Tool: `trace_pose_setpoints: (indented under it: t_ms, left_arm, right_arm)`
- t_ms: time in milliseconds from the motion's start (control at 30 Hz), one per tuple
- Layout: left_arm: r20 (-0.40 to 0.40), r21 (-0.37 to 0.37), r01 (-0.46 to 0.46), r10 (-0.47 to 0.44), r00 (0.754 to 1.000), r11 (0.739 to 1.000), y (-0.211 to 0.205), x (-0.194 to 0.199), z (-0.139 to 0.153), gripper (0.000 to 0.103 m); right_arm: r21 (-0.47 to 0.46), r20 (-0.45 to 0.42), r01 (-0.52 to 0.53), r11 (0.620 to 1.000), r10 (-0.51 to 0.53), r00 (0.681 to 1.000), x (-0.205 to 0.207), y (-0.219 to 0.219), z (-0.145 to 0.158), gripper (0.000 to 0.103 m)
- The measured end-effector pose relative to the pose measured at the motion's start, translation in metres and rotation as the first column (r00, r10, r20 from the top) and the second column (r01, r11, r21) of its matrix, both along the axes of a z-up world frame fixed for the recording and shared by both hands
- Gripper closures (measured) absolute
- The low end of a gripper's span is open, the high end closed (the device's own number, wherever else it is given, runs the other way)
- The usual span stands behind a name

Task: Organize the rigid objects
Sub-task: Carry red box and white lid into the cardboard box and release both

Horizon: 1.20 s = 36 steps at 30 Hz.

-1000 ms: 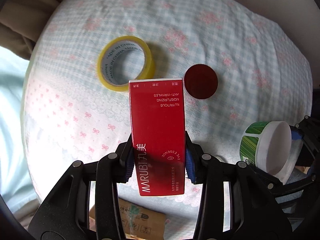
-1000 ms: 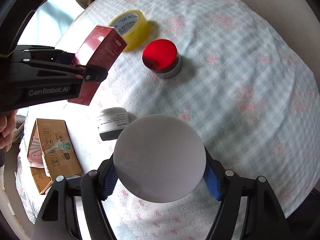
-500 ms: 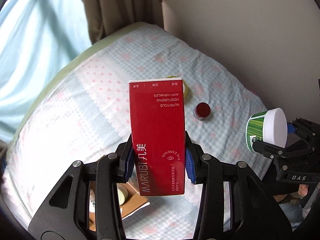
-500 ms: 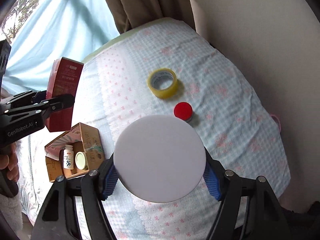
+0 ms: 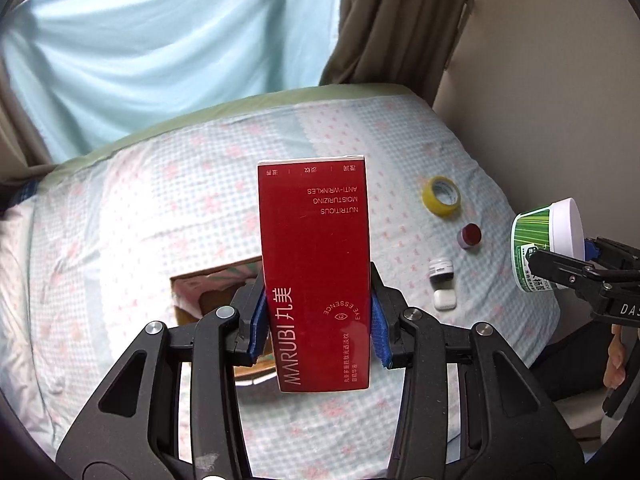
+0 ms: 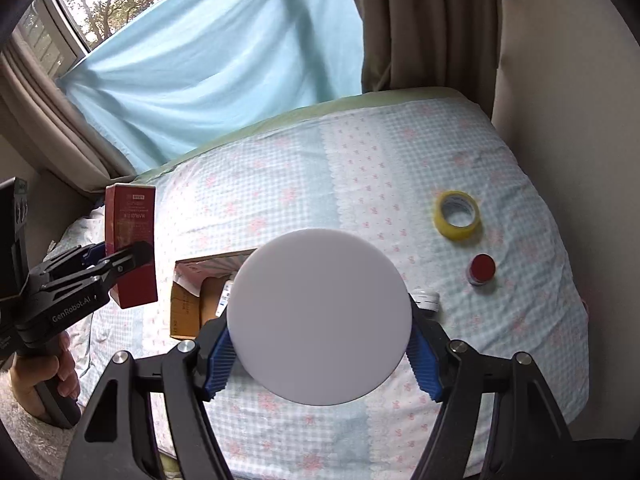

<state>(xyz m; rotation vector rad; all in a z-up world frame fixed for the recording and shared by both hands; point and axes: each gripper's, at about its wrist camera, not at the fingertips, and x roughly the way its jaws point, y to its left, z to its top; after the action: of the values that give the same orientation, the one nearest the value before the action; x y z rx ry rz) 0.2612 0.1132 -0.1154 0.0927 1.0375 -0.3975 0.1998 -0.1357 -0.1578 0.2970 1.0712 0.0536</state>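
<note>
Gripping a red carton (image 5: 314, 276) at frame centre, the left gripper (image 5: 316, 326) is clamped on its sides; the right gripper (image 6: 320, 350) pinches a white-lidded green tub (image 5: 546, 248), seen at the left view's right edge. Cardboard box (image 6: 188, 304), tape roll (image 6: 458, 214) and red-capped jar (image 6: 482, 269) lie on the bedspread (image 6: 320, 168).

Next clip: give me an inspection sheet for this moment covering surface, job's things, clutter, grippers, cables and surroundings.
Surface: bed with blue-and-pink checked quilt.
Job's things: open brown cardboard box on the quilt; yellow tape roll, red-lidded small jar, dark jar with white label and white rounded case lie loose.
Clutter: nothing seen.
Grippers: left gripper clamps a tall red MARUBI carton; right gripper clamps a green tub with white lid; both held above the bed.
Cables: nothing seen.
Surroundings: light blue curtain, brown drape, beige wall.
</note>
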Motion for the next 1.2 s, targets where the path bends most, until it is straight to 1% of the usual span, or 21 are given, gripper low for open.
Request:
trace_pose_setpoints:
  t_ms: [100, 200, 267, 333, 467, 667, 767, 900, 1033, 1100, 1200]
  left_arm:
    - [-0.018, -0.002, -0.064, 0.064, 0.998, 0.998, 0.044, -0.003, -0.009, 0.066]
    - [-0.034, 0.013, -0.099, 0.1, 0.994, 0.995, 0.073, -0.003, -0.025, 0.066]
    - [-0.047, 0.029, -0.113, 0.114, 0.992, 0.993, 0.084, -0.004, -0.04, 0.066]
    - [-0.069, 0.028, -0.13, 0.131, 0.989, 0.991, 0.086, -0.002, -0.059, 0.066]
    - [-0.124, 0.031, -0.172, 0.175, 0.977, 0.985, 0.096, 0.004, -0.092, 0.066]
    - [-0.214, 0.062, -0.194, 0.202, 0.956, 0.979, 0.093, 0.021, -0.151, 0.066]
    - [-0.269, 0.074, -0.206, 0.218, 0.938, 0.976, 0.095, 0.032, -0.183, 0.066]
    - [-0.336, 0.107, -0.203, 0.227, 0.914, 0.973, 0.093, 0.047, -0.221, 0.066]
    - [-0.395, 0.142, -0.19, 0.231, 0.889, 0.972, 0.091, 0.061, -0.253, 0.066]
    - [-0.419, 0.156, -0.184, 0.234, 0.878, 0.97, 0.091, 0.066, -0.267, 0.066]
    - [-0.443, 0.171, -0.167, 0.227, 0.867, 0.971, 0.088, 0.074, -0.281, 0.066]
  right_arm:
    - [0.012, -0.008, -0.022, 1.0, 0.022, 1.0, 0.013, 0.038, -0.002, 0.034]
    - [0.028, -0.019, -0.045, 0.999, 0.045, 0.999, 0.025, 0.07, -0.008, 0.034]
    - [0.026, -0.031, -0.065, 0.998, 0.066, 0.997, 0.034, 0.089, -0.013, 0.034]
    - [0.025, -0.048, -0.092, 0.995, 0.093, 0.995, 0.042, 0.105, -0.02, 0.034]
    - [0.028, -0.096, -0.148, 0.989, 0.15, 0.984, 0.062, 0.126, -0.042, 0.034]
    - [0.014, -0.207, -0.225, 0.974, 0.223, 0.953, 0.101, 0.147, -0.088, 0.034]
    - [0.012, -0.264, -0.256, 0.967, 0.25, 0.931, 0.121, 0.154, -0.116, 0.034]
    - [0.041, -0.341, -0.282, 0.958, 0.279, 0.898, 0.147, 0.158, -0.154, 0.034]
    - [0.088, -0.407, -0.275, 0.957, 0.287, 0.867, 0.167, 0.16, -0.194, 0.034]
    - [0.102, -0.434, -0.258, 0.961, 0.276, 0.857, 0.172, 0.16, -0.213, 0.034]
    - [0.144, -0.458, -0.232, 0.962, 0.273, 0.846, 0.177, 0.159, -0.234, 0.034]
